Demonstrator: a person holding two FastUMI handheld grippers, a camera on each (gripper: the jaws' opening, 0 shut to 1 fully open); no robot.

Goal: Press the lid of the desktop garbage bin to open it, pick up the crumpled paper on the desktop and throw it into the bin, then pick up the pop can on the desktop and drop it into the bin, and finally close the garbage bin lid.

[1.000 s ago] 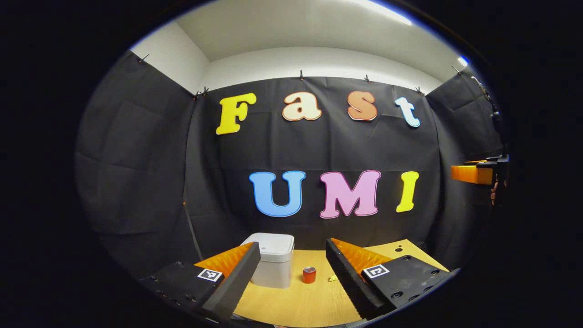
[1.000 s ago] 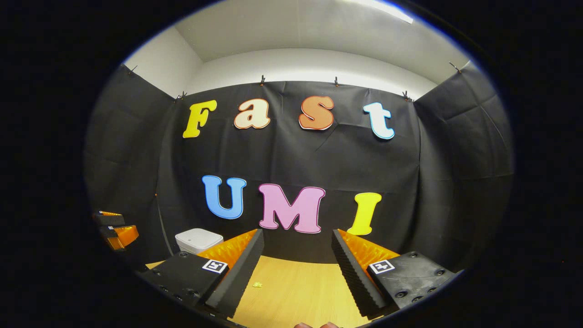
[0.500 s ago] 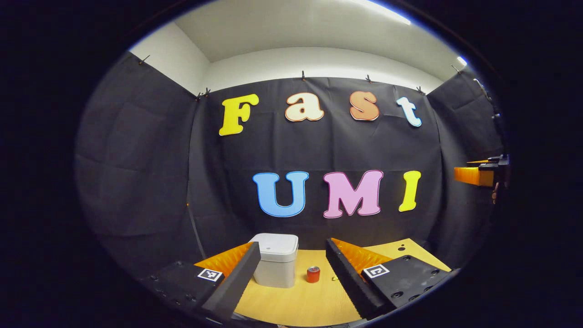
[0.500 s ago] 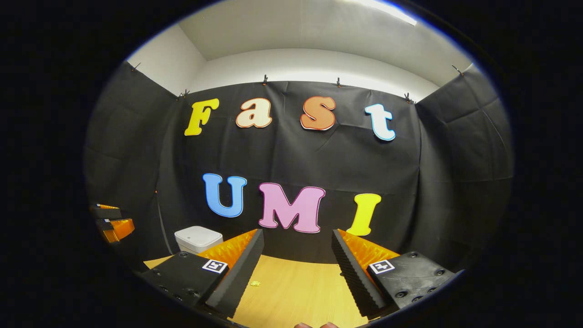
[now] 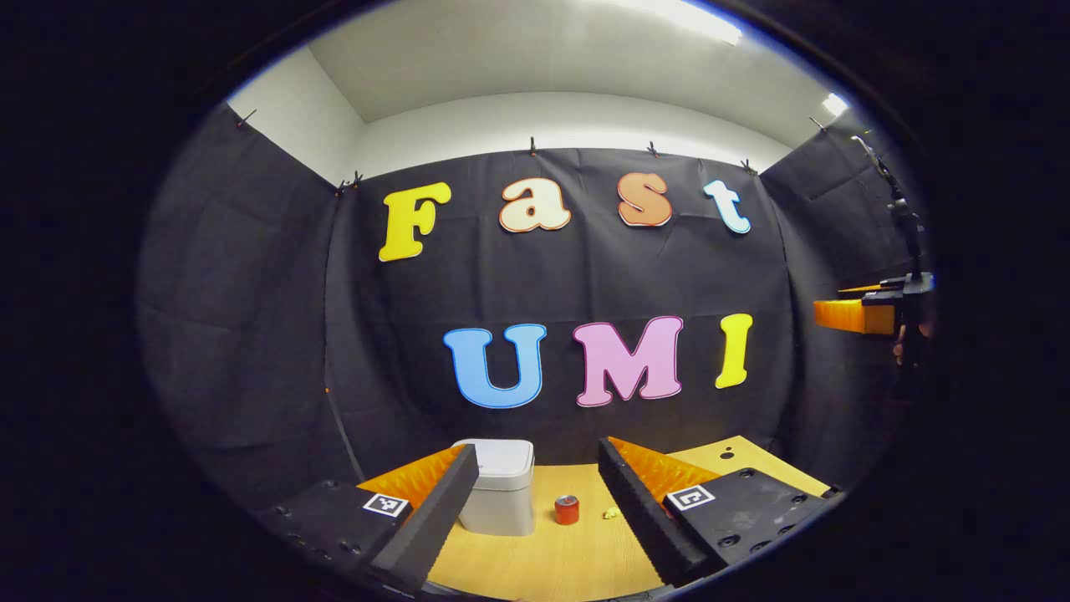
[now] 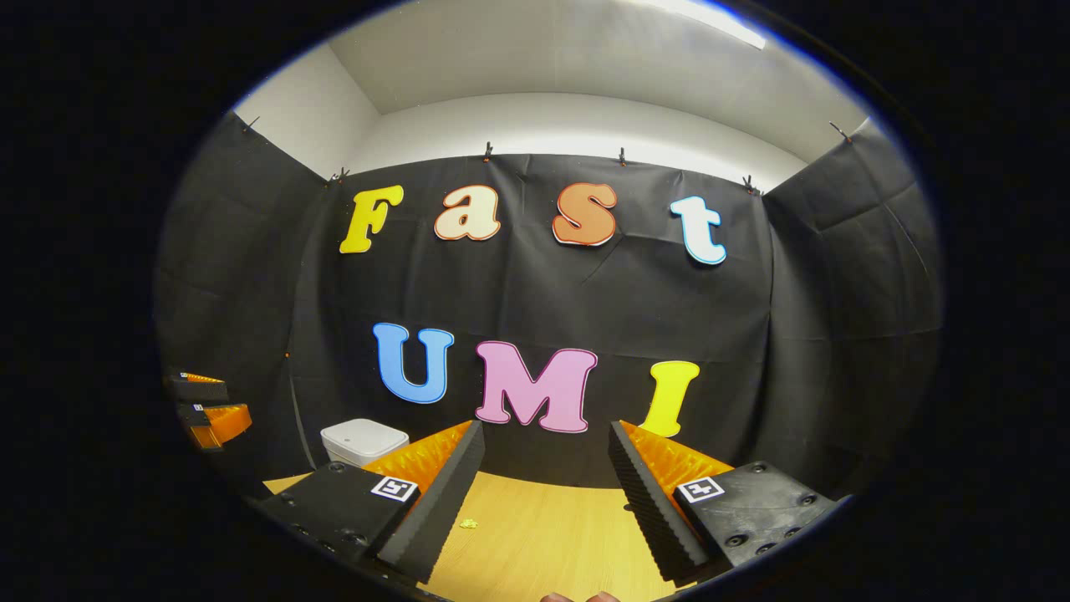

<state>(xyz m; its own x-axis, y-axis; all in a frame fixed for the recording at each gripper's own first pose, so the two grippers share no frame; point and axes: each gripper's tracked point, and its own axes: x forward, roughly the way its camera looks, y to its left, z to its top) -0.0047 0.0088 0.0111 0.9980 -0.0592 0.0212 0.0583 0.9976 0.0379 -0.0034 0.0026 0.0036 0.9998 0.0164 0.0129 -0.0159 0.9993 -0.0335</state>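
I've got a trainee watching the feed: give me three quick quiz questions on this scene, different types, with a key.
1. True or false: the bin has its lid shut.
2. Multiple choice: in the left gripper view, the pop can stands A) on the bin, B) on the desktop between the bin and the crumpled paper, C) in the left claw.
3. Fill in: both the left claw and the right claw are ____ and hold nothing.

Key: 1 true; 2 B; 3 open.
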